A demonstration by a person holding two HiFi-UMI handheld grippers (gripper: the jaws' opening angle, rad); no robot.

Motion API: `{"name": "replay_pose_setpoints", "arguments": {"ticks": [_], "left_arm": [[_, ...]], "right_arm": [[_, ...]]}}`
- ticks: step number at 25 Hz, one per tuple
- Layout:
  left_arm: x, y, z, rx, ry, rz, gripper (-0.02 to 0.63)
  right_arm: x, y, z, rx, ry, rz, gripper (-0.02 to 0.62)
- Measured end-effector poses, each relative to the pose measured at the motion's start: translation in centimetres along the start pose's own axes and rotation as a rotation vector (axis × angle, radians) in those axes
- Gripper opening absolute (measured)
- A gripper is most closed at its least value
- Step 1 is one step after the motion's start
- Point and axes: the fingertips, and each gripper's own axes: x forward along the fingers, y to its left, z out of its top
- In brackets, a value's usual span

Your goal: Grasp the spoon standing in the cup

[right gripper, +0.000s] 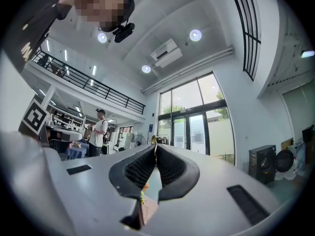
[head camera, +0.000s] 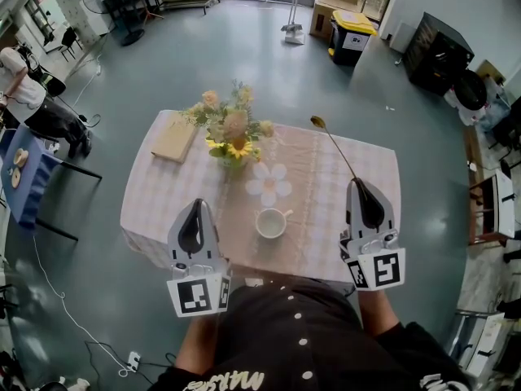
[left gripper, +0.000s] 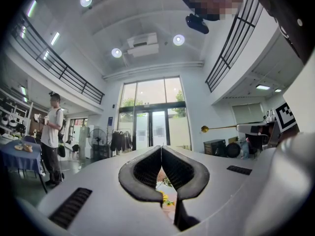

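Observation:
A white cup [head camera: 271, 223] stands empty near the front of the checked tablecloth [head camera: 163, 194]. My right gripper [head camera: 356, 182] is raised at the table's right and shut on the thin handle of a gold spoon [head camera: 334, 147], whose bowl points away over the far edge. In the right gripper view the spoon [right gripper: 153, 140] pokes out at the tip of the closed right gripper [right gripper: 155, 147]. The left gripper view shows the spoon [left gripper: 205, 129] held level at the right. My left gripper [head camera: 195, 205] hovers left of the cup, shut and empty, as the left gripper [left gripper: 161, 150] shows in its own view.
A vase of flowers [head camera: 230, 133] stands at the back middle, a flat tan book [head camera: 174, 142] at the back left, a white flower-shaped mat [head camera: 269, 182] just behind the cup. A blue side table [head camera: 24, 177] and a person [head camera: 24, 92] are at the left.

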Motion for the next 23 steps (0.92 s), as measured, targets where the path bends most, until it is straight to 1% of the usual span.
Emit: {"name": "replay_pose_setpoints", "arguments": {"ticks": [23], "left_arm": [[-0.27, -0.28, 0.51, -0.006, -0.013, -0.010, 0.018]], "right_arm": [[-0.31, 0.92, 0.14, -0.005, 0.019, 0.016, 0.005]]}}
